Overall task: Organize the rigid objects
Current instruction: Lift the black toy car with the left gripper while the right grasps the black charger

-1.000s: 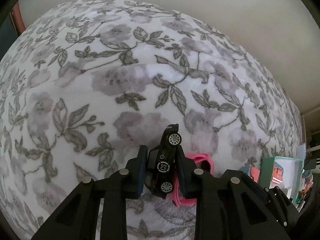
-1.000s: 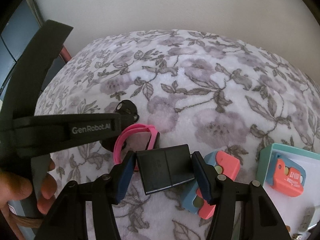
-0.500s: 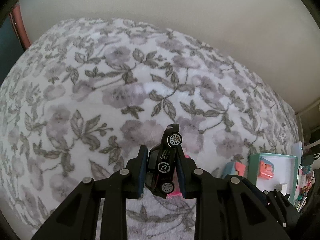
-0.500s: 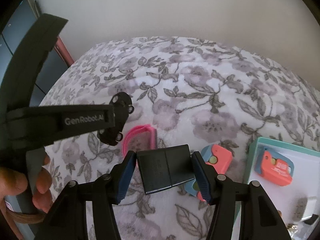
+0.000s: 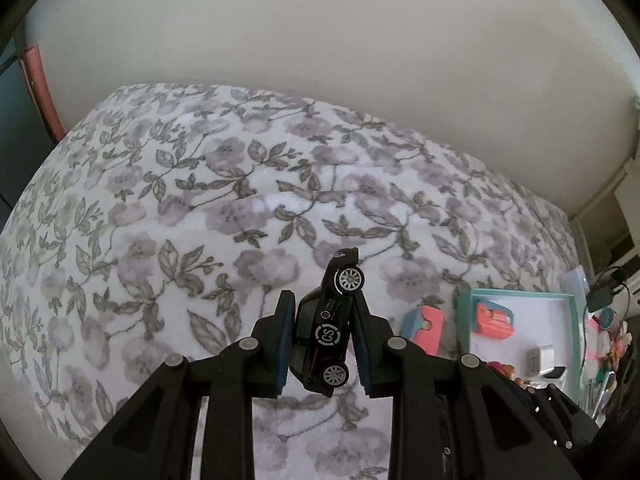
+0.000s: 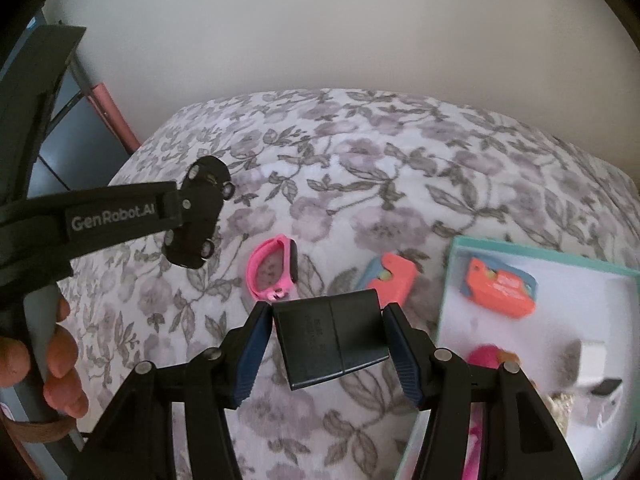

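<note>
Both loads have lifted clear of the bed since a second ago, so carrying to the tray at right looks next. Left gripper fingers pinch the car; right gripper fingers pinch the black box. Only the right view shows the pink band.

Glossy black toy car, matt dark case, fuzzy floral blanket.
</note>
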